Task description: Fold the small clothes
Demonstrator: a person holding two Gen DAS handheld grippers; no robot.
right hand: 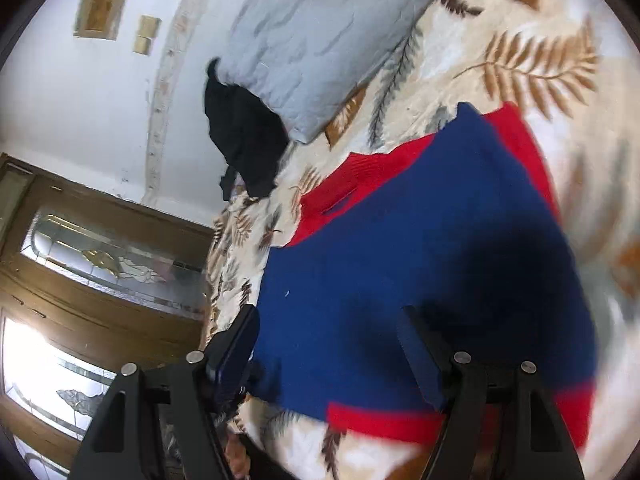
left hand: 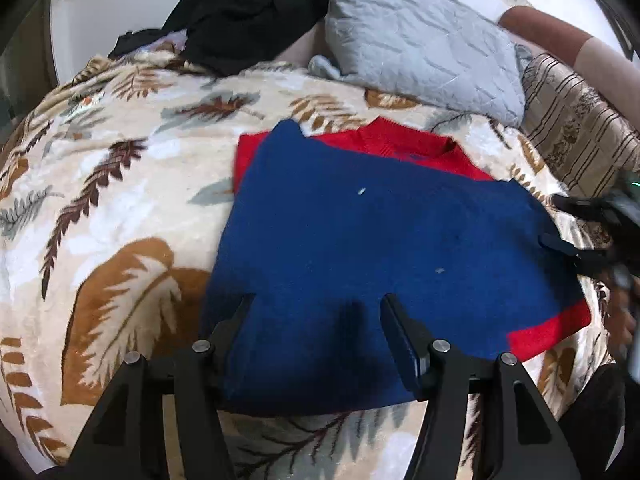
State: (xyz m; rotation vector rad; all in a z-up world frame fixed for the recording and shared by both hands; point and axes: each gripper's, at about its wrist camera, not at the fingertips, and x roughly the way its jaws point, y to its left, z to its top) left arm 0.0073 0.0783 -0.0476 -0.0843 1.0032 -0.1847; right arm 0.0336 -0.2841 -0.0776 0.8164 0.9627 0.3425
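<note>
A small blue and red sweater (left hand: 360, 232) lies folded flat on the leaf-patterned blanket (left hand: 120, 200), blue side up, red collar at the far edge and a red band at its near right corner. My left gripper (left hand: 318, 304) is open just above the sweater's near edge, holding nothing. My right gripper (right hand: 328, 316) is open over the sweater (right hand: 420, 240) from its right side, empty. It also shows in the left wrist view (left hand: 580, 232) at the sweater's right edge.
A grey quilted pillow (left hand: 420, 40) and a black garment heap (left hand: 248, 12) lie at the bed's far end. A striped brown cushion (left hand: 572, 128) sits at the far right. A wooden door with glass panes (right hand: 80, 280) stands beyond the bed.
</note>
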